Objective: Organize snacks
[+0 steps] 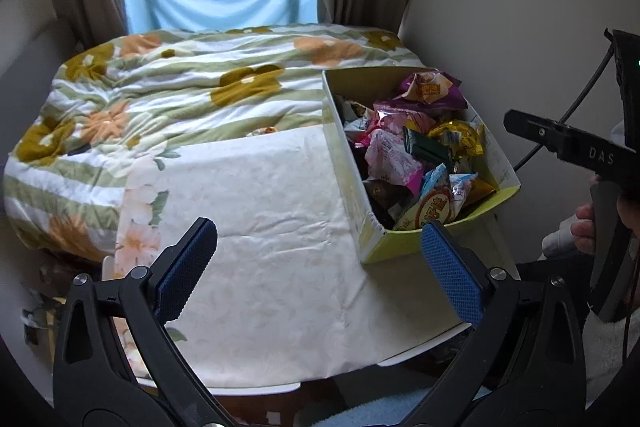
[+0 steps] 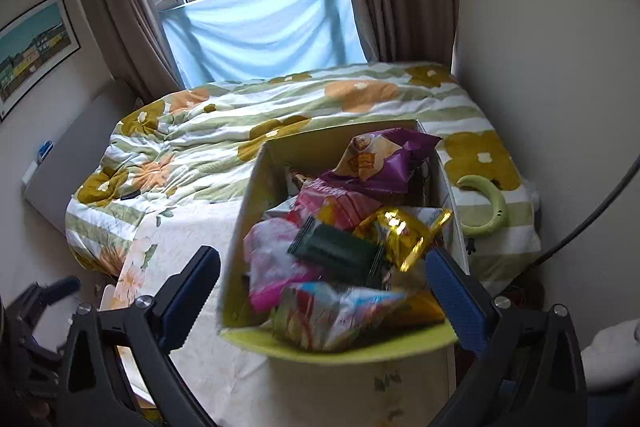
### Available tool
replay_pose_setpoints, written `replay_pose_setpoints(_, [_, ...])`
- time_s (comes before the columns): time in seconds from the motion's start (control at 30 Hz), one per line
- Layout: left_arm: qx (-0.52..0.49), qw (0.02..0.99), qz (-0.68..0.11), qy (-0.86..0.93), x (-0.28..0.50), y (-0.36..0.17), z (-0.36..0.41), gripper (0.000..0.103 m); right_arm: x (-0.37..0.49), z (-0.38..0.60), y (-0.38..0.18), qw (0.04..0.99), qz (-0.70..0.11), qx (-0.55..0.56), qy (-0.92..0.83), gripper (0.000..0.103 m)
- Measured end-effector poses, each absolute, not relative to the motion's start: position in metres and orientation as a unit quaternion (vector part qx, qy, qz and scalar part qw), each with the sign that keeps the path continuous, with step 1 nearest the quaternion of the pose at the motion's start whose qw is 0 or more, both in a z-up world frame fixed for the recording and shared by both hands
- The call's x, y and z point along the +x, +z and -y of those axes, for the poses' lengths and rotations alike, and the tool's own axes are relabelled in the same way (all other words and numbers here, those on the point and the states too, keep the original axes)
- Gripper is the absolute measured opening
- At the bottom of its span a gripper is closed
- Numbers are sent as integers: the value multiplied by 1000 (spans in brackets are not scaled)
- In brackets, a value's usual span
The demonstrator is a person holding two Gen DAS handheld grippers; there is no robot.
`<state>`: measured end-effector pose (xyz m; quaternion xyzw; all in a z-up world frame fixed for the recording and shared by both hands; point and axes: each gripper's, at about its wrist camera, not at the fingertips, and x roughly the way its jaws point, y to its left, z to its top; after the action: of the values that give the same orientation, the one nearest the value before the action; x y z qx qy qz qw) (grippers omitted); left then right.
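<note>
Floral bedding (image 1: 168, 95) spread behind the cloth-covered worktop (image 1: 260, 227). On the worktop's right side sat a green box (image 2: 340, 347) heaped with snacks (image 2: 344, 255), just ahead of the right gripper (image 2: 324, 291), and ahead-right of the left gripper (image 1: 320, 267); both gaped wide, empty.

Small table (image 1: 416, 347) under a pale floral cloth (image 1: 260, 227), with a snack-filled green box (image 1: 404, 243) on its right side.

lime-green box (image 1: 404, 247), floral quilt (image 1: 160, 87), purple packet (image 2: 384, 155)
</note>
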<state>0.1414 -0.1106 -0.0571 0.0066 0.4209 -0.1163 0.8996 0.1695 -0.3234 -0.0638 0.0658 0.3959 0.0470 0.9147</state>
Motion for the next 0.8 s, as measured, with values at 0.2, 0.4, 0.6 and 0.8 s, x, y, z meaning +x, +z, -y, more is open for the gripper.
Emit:
replay_pose_setpoints(0.2, [5, 928, -364, -80, 86, -15, 68, 102, 96, 283, -38, 935, -351, 44, 42, 102])
replay_pose_setpoints(0.4, [8, 943, -327, -53, 47, 2, 45, 102, 49, 257, -19, 946, -319, 41, 35, 102])
replay_pose_setpoints(0.6, [-7, 947, -319, -45, 25, -1, 39, 102, 25, 245, -15, 952, -306, 21, 19, 102])
replay_pose_setpoints(0.8, [-7, 950, -309, -42, 14, 1, 44, 102, 15, 242, -14, 954, -298, 14, 6, 102])
